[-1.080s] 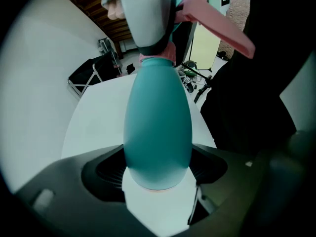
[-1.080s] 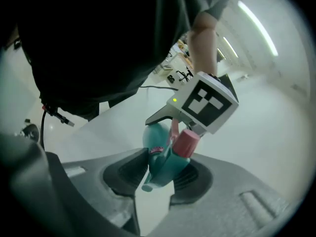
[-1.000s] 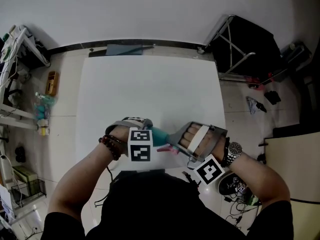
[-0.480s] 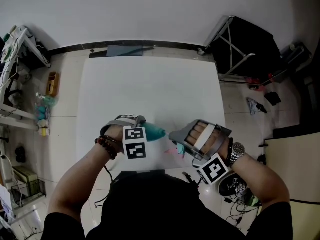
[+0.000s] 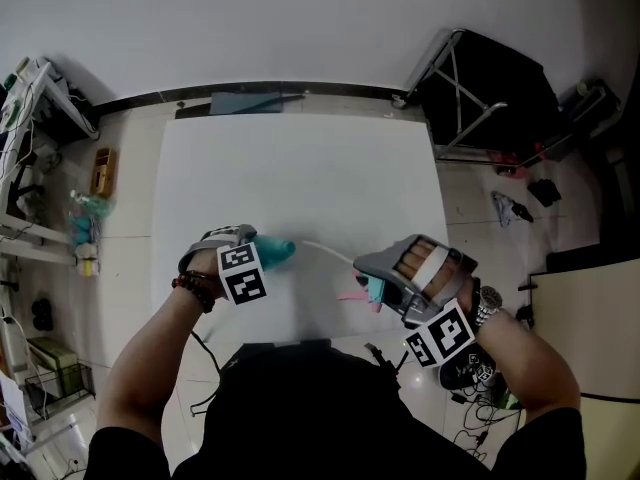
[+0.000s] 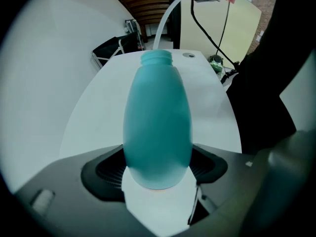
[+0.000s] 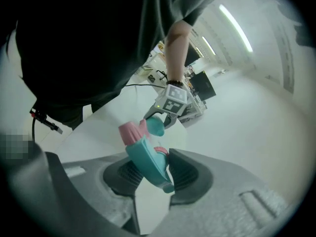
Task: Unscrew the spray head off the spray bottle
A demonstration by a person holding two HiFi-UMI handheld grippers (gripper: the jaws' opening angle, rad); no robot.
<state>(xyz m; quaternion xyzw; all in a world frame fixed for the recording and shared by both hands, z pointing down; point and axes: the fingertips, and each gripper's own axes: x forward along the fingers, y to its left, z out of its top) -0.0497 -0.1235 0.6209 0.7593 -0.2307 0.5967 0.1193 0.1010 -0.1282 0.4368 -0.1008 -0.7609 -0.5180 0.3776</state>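
Step, as I judge: draw head clear | left gripper (image 6: 158,168) wide, clamped on bottle (image 6: 158,127) over the surface's (image 5: 300,168) front edge | right gripper (image 7: 150,174) half closed on head (image 7: 145,157) | tube (image 5: 325,249) reached to the neck | advice: pull along the neck, bottle steady
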